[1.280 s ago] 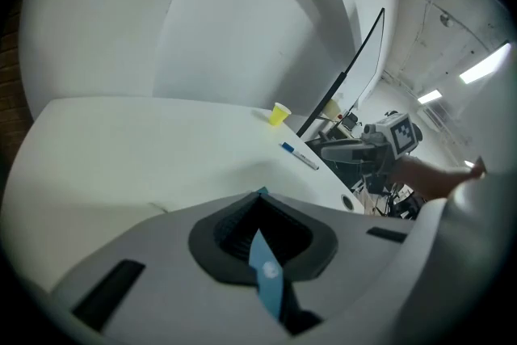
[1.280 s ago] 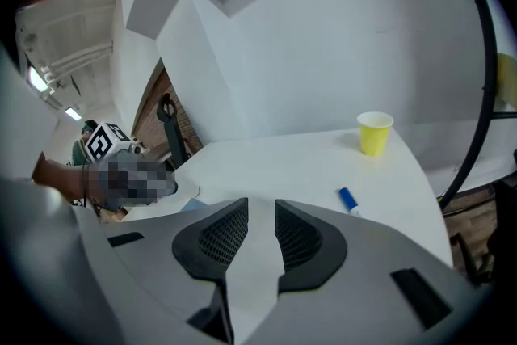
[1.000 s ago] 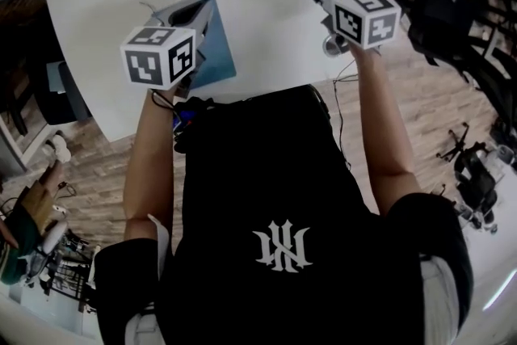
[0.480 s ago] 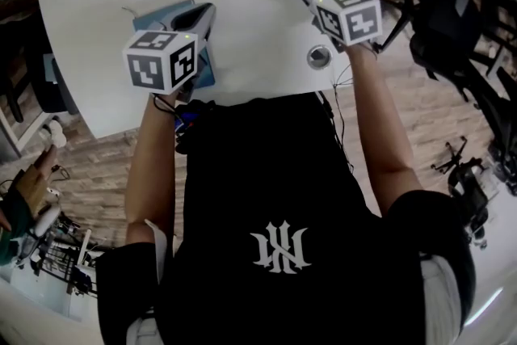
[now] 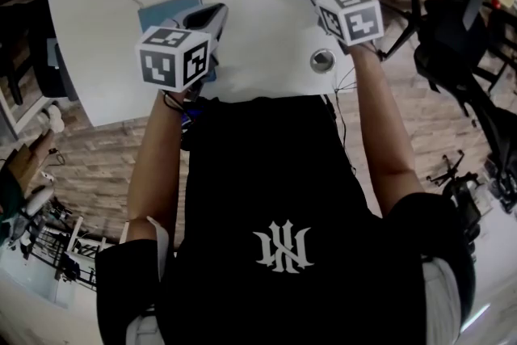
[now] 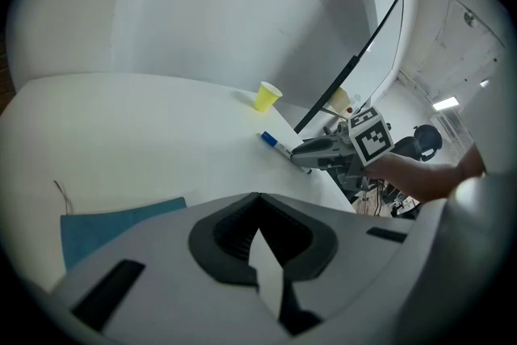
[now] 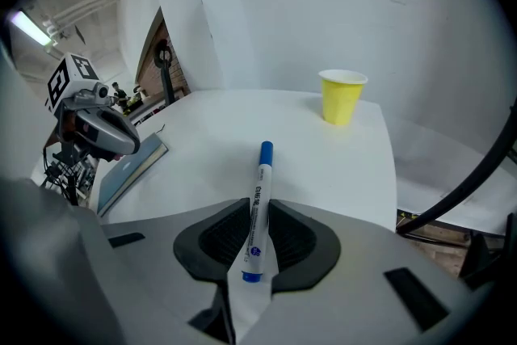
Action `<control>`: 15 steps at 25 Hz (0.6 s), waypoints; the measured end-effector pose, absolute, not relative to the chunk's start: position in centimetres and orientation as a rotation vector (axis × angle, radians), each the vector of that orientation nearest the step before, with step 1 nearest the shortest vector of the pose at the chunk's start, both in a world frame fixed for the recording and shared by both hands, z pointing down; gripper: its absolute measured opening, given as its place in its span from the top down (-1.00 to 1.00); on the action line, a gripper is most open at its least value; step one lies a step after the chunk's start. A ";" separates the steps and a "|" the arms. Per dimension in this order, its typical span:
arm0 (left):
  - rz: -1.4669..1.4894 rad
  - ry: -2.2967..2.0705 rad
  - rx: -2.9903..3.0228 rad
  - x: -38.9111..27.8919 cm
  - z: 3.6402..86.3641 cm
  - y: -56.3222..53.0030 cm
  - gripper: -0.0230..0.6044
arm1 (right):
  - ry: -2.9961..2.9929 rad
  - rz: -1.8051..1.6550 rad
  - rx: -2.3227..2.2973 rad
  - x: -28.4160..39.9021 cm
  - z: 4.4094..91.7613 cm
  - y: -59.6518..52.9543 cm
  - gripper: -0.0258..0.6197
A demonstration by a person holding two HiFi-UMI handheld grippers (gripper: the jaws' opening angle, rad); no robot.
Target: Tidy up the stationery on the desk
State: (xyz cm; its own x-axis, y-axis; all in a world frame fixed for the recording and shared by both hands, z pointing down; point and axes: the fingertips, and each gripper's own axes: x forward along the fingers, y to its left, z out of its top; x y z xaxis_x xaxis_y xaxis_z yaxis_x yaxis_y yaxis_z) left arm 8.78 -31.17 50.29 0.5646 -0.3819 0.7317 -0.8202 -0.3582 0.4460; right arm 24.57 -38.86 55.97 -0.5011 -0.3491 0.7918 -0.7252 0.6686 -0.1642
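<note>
My right tongs (image 7: 257,212) have just been closing on the blue pen (image 7: 262,174), which lies on the desk (image 7: 202,133). My left tongs (image 6: 258,206) are closed, holding nothing, above the blue book (image 6: 113,222). Nothing is tidied yet.

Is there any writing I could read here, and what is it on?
Pen: dark print along the barrel, too small to read.
Shirt: a white emblem, no words.
Cubes: black-and-white square patterns, no words.
Cup: none.

Head view looks steeply down; gripper views share the desk (image 5: 250,4).
</note>
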 end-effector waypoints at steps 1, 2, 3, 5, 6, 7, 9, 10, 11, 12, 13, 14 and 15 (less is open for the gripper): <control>0.662 -0.967 1.962 8.7 50.3 -31.0 0.92 | -2.117 0.626 0.831 24.6 56.0 -38.9 0.63; 0.661 -0.968 1.962 8.6 50.3 -30.9 0.92 | -2.114 0.625 0.835 24.6 56.0 -38.9 0.63; 0.661 -0.970 1.961 8.4 50.3 -30.8 0.92 | -2.111 0.626 0.836 24.6 56.1 -38.9 0.63; 0.657 -0.978 1.958 8.0 50.3 -30.6 0.92 | -2.105 0.624 0.838 24.5 56.1 -38.8 0.64; 0.655 -0.983 1.957 7.8 50.3 -30.5 0.92 | -2.105 0.618 0.841 24.5 56.1 -38.8 0.64; 0.654 -0.988 1.955 7.6 50.2 -30.4 0.92 | -2.110 0.611 0.846 24.4 55.9 -38.8 0.64; 0.654 -0.998 1.953 7.1 50.1 -30.0 0.92 | -2.122 0.602 0.857 24.2 55.4 -38.6 0.64; 0.654 -1.003 1.951 6.8 50.1 -29.8 0.92 | -2.125 0.602 0.861 24.2 55.2 -38.4 0.64; 0.651 -1.010 1.949 6.4 50.0 -29.6 0.92 | -2.128 0.605 0.864 24.0 55.1 -38.1 0.64; 0.646 -1.017 1.947 6.0 49.9 -29.5 0.92 | -2.131 0.610 0.867 23.8 54.9 -37.9 0.64; 0.641 -1.024 1.946 5.6 49.7 -29.3 0.92 | -2.136 0.615 0.871 23.5 54.6 -37.7 0.64; 0.636 -1.030 1.945 5.0 49.5 -29.1 0.92 | -2.141 0.619 0.878 23.3 54.3 -37.5 0.64; 0.633 -1.033 1.945 4.5 49.4 -28.8 0.92 | -2.144 0.621 0.887 22.9 54.0 -37.2 0.64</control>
